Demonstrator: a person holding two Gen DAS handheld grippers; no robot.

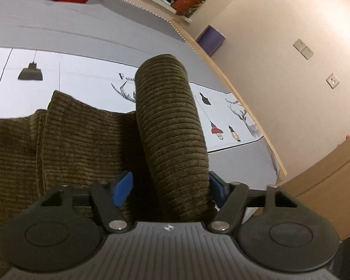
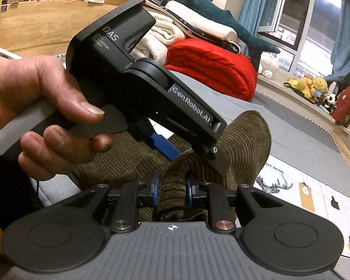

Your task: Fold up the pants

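left wrist: left hand-held gripper (image 1: 169, 190) jaws wide, a rolled fold of the pants (image 1: 172, 126) between them, grip unclear; rest of pants heaped on the bed (image 1: 128, 30) beside it | right wrist: right hand-held gripper (image 2: 172, 190) narrow, pinching a pants ridge; hand (image 2: 44, 112) holds the other tool just above | progress: mid-fold, not yet flat

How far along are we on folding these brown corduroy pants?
Partly done, it seems: the brown corduroy pants already lie in layers on the bed. In hand: the right gripper is shut on a raised fold of fabric, and that fold also stands between the left gripper's blue fingers, which aren't clearly pinching it. Left: lay the fold down and flatten it.
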